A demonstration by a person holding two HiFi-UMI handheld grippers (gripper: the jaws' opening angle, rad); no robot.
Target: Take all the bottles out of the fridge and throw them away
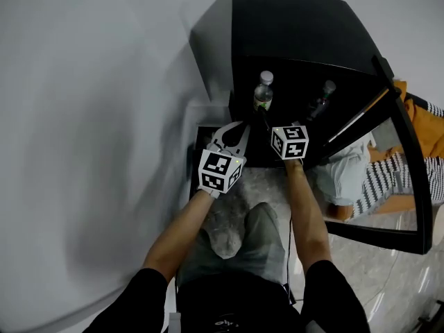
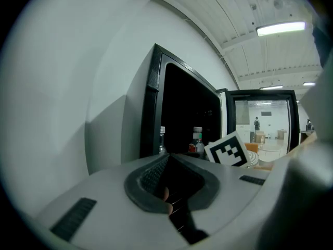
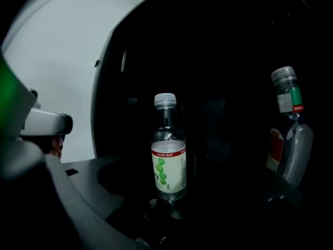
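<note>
Head view, risk: we judged that the right tongs (image 1: 283, 127), reaching into the dark fridge (image 1: 291, 26), could clip the green-label bottle (image 1: 262, 92) with one jaw and tip it. It looked light and nearly empty.
Head view, second risk: a fall to the side could knock it into the second bottle (image 1: 322, 97), which stood near it on its right.
Head view, bottle vs tongs: we saw both bottles upright inside the fridge. The green-label one was just ahead of the right tongs, and the left tongs (image 1: 232, 136) were outside the opening, lower left.
Left gripper view, tongs: we read the left tongs (image 2: 166, 158) as clenched, tips together and nothing between them.
Left gripper view, bottles: the green-label bottle (image 2: 162, 139) and the second bottle (image 2: 197, 139) showed beyond the tips, well apart from them. These tongs lined up on neither.
Right gripper view, tongs: we saw the right tongs (image 3: 171, 207) released, jaws spread wide and dark at both lower corners.
Right gripper view, bottle vs tongs: the green-label bottle (image 3: 168, 155) stood upright on the centre line between the jaws, and neither pad touched it. The second bottle (image 3: 289, 134) was off to the right, outside the jaws.
Right gripper view, risk: we judged that clenching too soon would catch only the near curve of the bottle and squirt it backwards, and that the dim interior made depth hard to read.
</note>
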